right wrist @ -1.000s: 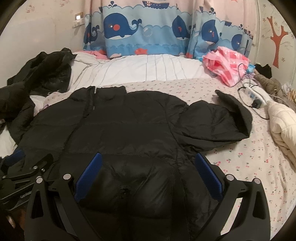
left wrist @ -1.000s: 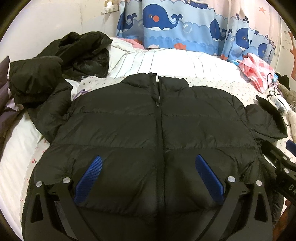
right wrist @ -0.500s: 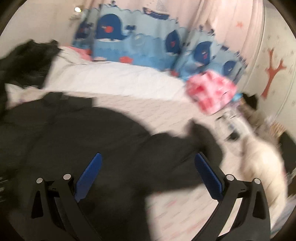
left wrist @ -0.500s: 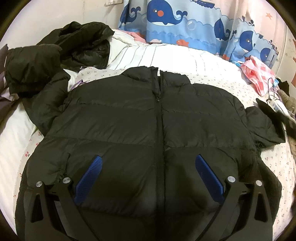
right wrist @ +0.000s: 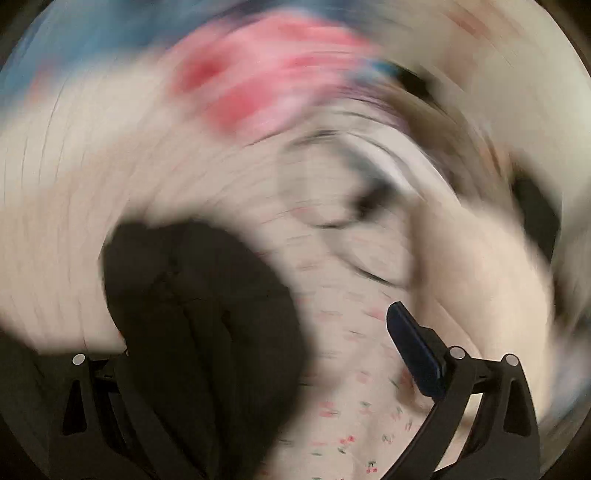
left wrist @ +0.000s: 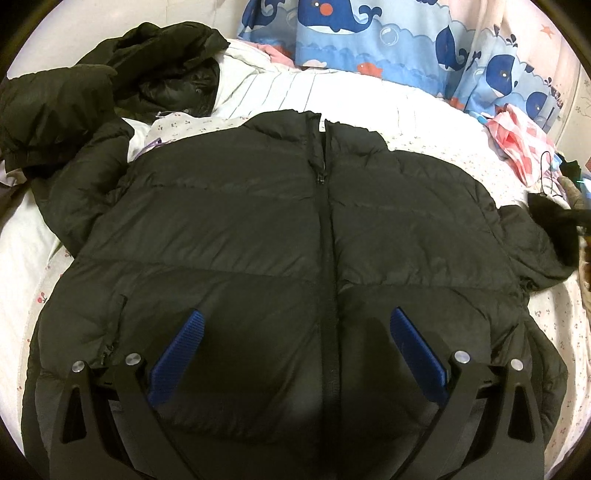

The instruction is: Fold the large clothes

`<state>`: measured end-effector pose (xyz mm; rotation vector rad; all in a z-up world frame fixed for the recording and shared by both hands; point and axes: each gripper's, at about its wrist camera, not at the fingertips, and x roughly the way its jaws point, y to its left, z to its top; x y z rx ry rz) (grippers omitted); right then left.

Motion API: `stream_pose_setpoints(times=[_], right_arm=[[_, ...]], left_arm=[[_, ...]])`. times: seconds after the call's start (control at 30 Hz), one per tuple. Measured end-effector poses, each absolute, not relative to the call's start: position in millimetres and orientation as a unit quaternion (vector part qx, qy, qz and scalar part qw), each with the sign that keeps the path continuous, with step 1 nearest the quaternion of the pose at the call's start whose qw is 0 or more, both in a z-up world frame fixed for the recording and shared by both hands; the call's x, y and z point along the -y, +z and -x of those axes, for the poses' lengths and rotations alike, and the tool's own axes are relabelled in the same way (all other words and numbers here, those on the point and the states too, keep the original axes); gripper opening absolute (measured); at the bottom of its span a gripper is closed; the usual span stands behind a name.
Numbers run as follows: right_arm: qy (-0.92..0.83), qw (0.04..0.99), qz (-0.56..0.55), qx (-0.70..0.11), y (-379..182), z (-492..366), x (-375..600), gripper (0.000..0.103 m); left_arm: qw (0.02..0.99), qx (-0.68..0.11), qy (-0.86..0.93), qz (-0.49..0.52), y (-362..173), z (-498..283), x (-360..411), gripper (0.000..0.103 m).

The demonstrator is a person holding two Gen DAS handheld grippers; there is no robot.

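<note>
A black puffer jacket (left wrist: 258, 240) lies flat, front up and zipped, on the bed. My left gripper (left wrist: 295, 325) is open and empty, low over the jacket's lower front near the zipper. The jacket's right sleeve (left wrist: 535, 247) sticks out to the right. The right wrist view is heavily blurred. In it my right gripper (right wrist: 295, 328) is open, with the dark sleeve end (right wrist: 207, 295) over its left finger side. I cannot tell whether it touches the sleeve.
A second dark jacket (left wrist: 110, 92) is heaped at the back left. A pink checked cloth (left wrist: 524, 140) lies at the back right, also a pink blur in the right wrist view (right wrist: 266, 81). The whale-print curtain (left wrist: 369, 33) hangs behind the cherry-print bed sheet (right wrist: 351, 424).
The right gripper has swung fast to the right, from over the jacket's body to the right sleeve end. The left gripper has moved in slightly lower over the jacket front.
</note>
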<state>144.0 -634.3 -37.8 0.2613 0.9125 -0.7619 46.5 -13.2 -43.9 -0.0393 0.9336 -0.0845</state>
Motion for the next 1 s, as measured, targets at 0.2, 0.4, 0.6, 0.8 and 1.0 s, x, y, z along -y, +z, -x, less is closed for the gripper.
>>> stream_pose_setpoints(times=[0.2,0.4,0.6,0.8,1.0], right_arm=[[-0.196,0.824,-0.396,-0.356,-53.7,-31.8,715.7,0.096],[-0.117,0.803,-0.486,-0.324,-84.5,-20.8,712.9,0.096],[-0.113,0.801,-0.508,-0.294,-106.7,-33.2,727.5,0.077],[-0.073,0.879,-0.387,-0.27,-14.9,-82.7,706.5,0.005],[-0.068,0.934,-0.301,-0.181,87.9,-121.3,706.5,0.004]], left_arm=[[0.892,-0.451,-0.038,0.016,-46.6,-47.8,14.8,0.097],[0.89,-0.455,-0.033,0.017,-50.2,-50.0,13.9,0.097],[0.89,-0.455,-0.034,0.016,-50.2,-50.2,13.9,0.097],[0.894,-0.444,-0.045,0.05,-44.2,-48.7,7.4,0.097],[0.901,-0.414,-0.046,0.125,-35.6,-46.2,-6.5,0.097]])
